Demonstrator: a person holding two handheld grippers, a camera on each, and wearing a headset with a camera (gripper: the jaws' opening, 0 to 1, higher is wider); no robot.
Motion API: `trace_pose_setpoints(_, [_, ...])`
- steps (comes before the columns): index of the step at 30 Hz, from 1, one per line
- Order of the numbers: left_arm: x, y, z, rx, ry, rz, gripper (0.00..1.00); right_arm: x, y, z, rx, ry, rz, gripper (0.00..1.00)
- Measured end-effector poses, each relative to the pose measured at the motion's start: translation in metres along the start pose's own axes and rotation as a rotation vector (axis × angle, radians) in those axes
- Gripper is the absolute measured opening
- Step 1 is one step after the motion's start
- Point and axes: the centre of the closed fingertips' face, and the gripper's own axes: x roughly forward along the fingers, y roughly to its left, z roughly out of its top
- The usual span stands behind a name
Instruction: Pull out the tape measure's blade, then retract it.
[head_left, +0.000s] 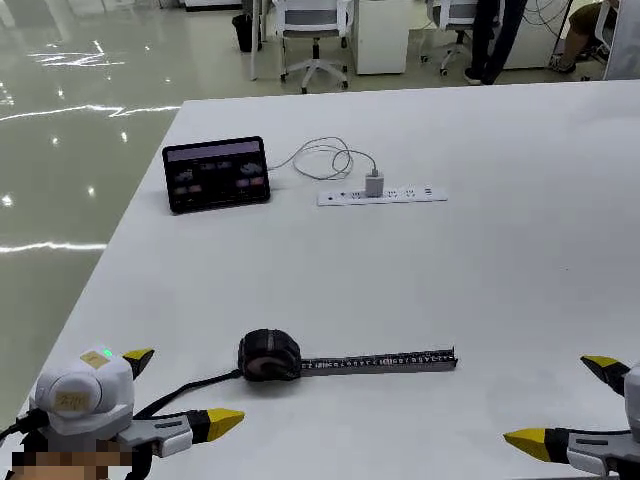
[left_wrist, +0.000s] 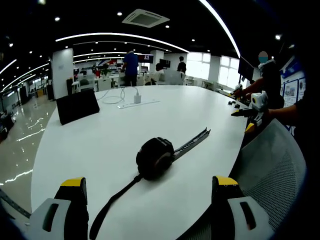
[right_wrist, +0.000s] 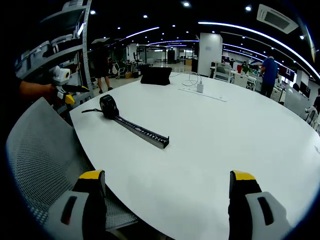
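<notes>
- okay, the tape measure lies on the white table, close to the near edge, its case black and rounded.
- its blade is pulled out, flat on the tabletop, running from the case off to the right, with the end hook lying free.
- a black strap trails from the other side of the case, down toward the near left corner.
- left gripper hangs at that corner, yellow-tipped jaws spread wide, gripping nothing; in the left gripper view the case sits ahead of the jaws, apart from both tips, and the strap runs back between them.
- right gripper hangs at the near right, jaws just as wide, nothing in them; the blade's end is well apart from it, off to its left.
- farther back a dark tablet stands propped with its screen lit.
- beside the tablet lies a white power strip with a charger plugged in and a white cable looped behind it.
- beyond the far edge, office chairs on a glossy floor.
</notes>
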Motion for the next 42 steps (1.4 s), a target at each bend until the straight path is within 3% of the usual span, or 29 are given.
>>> trace_pose_setpoints(3, [0.001, -0.001, -0.004, 0.015, 0.025, -0.002, 1.0, -0.002, 0.001, -0.001, 0.006, -0.002, -0.005, 1.0])
trace_pose_setpoints(11, [0.002, -0.005, -0.009, 0.002, 0.033, -0.017, 1.0, -0.006, 0.008, -0.002, 0.017, 0.001, 0.008, 1.0])
trace_pose_setpoints(15, [0.0, -0.007, -0.004, -0.021, 0.007, -0.018, 1.0, -0.008, 0.007, 0.002, 0.038, -0.007, 0.007, 1.0])
trace_pose_setpoints(20, [-0.001, -0.01, -0.01, 0.017, 0.039, -0.021, 1.0, -0.01, 0.002, 0.004, 0.023, -0.008, -0.009, 1.0])
trace_pose_setpoints(33, [-0.005, -0.007, -0.016, -0.004, 0.053, -0.016, 1.0, -0.01, 0.001, -0.002, -0.006, 0.011, 0.006, 1.0])
trace_pose_setpoints(42, [-0.003, -0.011, -0.007, -0.006, 0.055, -0.015, 1.0, -0.009, -0.006, 0.001, -0.041, 0.016, 0.007, 1.0])
